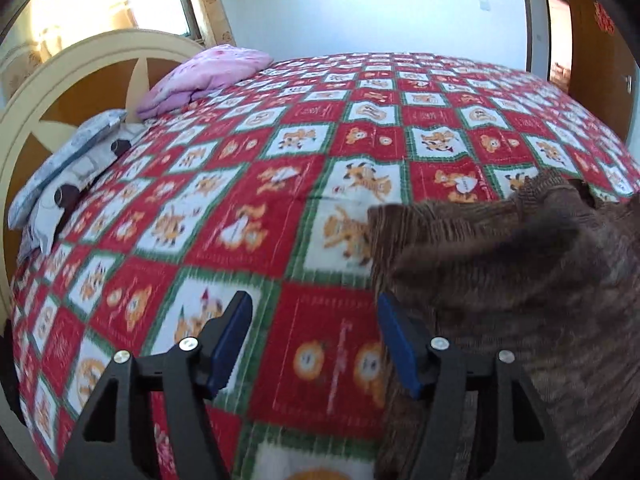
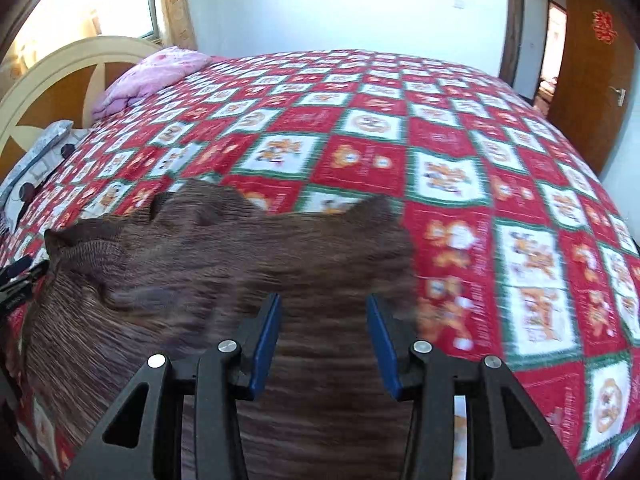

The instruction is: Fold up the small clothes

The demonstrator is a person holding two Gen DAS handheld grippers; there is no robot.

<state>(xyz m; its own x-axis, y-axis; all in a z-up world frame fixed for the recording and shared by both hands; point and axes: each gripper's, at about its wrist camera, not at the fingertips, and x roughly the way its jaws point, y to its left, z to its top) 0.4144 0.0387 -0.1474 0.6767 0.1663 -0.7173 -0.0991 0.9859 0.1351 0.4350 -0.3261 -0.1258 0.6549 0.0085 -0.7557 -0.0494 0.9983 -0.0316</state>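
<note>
Lying flat on the bed's red checked blanket (image 1: pixel 304 184), the brown knit sweater (image 2: pixel 224 248) is what you are working over. Your left tool (image 1: pixel 316 316) is spread wide with nothing between its pads; the sweater's edge sits at 3 o'clock from it, touching the right pad (image 1: pixel 396 344). Your right tool (image 2: pixel 323 320) is also wide apart, empty, hovering over the sweater's right half. A pink quilt (image 1: pixel 204 76) lies at 11 o'clock by the headboard (image 1: pixel 72 80), with grey pillows (image 1: pixel 68 164) at 9 o'clock.
</note>
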